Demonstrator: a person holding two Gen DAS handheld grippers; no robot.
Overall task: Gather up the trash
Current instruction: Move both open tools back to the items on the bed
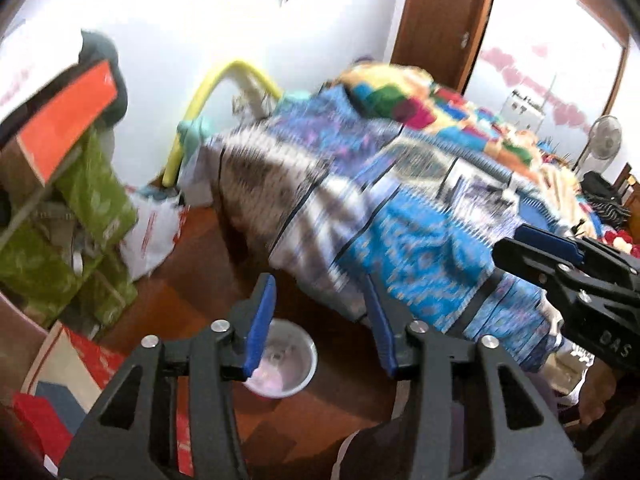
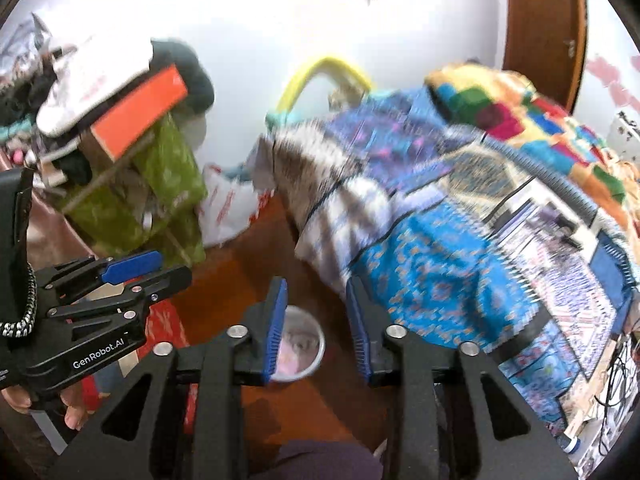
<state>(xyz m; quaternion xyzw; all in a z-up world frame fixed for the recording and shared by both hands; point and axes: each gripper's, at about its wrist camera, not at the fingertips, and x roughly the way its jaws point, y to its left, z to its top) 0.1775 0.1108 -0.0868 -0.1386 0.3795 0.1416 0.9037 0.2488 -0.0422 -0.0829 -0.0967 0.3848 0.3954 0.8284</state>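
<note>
A small white bin (image 1: 286,360) stands on the brown wooden floor (image 1: 200,280), just beside the near corner of the bed (image 1: 420,240); pale pinkish contents lie inside, too blurred to identify. The left gripper (image 1: 322,324) hangs above the bin, jaws apart and empty. The right gripper (image 2: 316,322) sits beside it, jaws likewise apart with nothing between them. A blue patterned bedspread (image 2: 440,280) drapes over the bed edge. Green bags (image 1: 92,200) and a white plastic bag (image 1: 154,228) stand against the far wall.

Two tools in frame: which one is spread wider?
The left tool. In its own wrist view the blue pads stand farther apart than those of the right tool. Nothing is between either pair.
</note>
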